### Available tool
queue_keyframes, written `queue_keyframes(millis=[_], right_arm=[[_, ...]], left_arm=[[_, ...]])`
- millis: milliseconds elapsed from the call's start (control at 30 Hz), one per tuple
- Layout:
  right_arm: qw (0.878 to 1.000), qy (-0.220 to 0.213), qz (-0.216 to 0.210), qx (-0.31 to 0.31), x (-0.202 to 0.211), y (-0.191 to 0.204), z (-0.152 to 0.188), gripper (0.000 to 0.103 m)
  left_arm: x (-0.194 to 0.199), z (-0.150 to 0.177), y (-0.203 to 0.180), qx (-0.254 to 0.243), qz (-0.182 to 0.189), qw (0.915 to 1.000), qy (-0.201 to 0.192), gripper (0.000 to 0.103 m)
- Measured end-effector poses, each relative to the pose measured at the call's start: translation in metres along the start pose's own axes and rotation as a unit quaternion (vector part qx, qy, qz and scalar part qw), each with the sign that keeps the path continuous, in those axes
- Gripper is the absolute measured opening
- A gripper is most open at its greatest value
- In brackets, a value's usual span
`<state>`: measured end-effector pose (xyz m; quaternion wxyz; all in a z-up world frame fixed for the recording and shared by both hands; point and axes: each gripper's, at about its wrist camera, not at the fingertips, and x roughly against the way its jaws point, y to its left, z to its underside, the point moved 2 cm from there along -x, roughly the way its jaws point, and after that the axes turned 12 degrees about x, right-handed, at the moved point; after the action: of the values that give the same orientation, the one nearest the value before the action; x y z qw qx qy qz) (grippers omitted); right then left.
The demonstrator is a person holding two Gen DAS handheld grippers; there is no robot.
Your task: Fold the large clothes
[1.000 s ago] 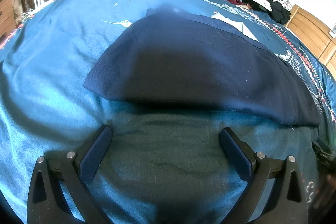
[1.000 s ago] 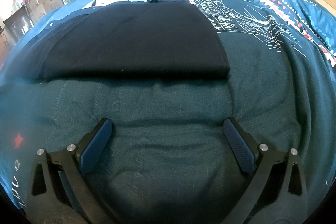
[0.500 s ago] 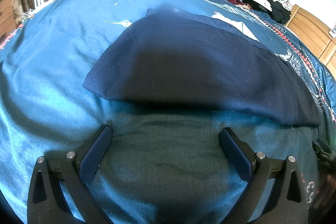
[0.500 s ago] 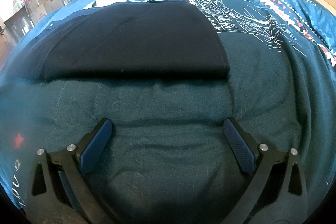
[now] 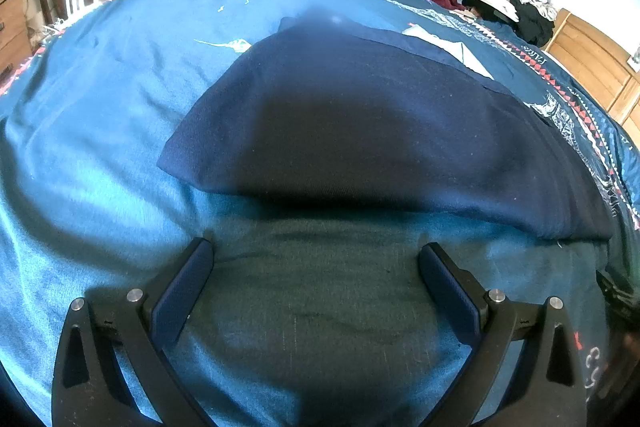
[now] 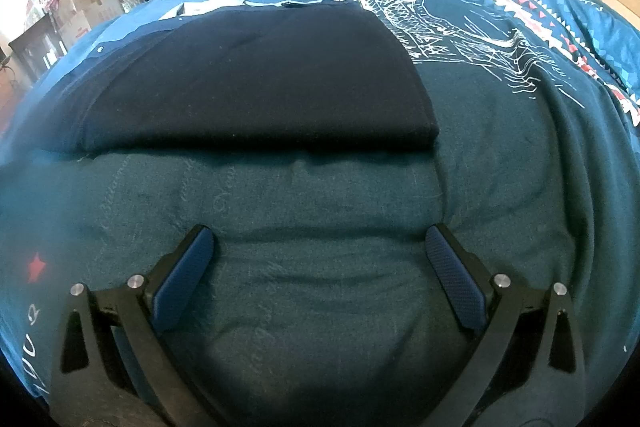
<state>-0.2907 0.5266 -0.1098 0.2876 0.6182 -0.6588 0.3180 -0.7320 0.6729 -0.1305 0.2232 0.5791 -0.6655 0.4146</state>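
The left gripper [image 5: 316, 259] and right gripper [image 6: 320, 245] hover spread wide and empty over the blue bedspread [image 5: 100, 115], likely lined up to take the near edge. Just beyond them, the navy garment [image 6: 256, 79] lies flat, already folded.

The left gripper [image 5: 316, 253] and right gripper [image 6: 320, 241] look alike: each has two black plastic fingers with triangular cut-outs near the base, two silver screw heads on each finger, and a dark blue textured pad [image 6: 456, 281] lining each finger's inner face.
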Motion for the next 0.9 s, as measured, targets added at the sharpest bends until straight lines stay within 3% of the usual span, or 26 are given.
queue_keyframes(millis=[900], right_arm=[[1.000, -0.009, -0.005, -0.006, -0.0005, -0.0004, 0.0035, 0.103]], left_arm=[[-0.0061, -0.0025, -0.0041, -0.004, -0.010, 0.9999, -0.001, 0.103]])
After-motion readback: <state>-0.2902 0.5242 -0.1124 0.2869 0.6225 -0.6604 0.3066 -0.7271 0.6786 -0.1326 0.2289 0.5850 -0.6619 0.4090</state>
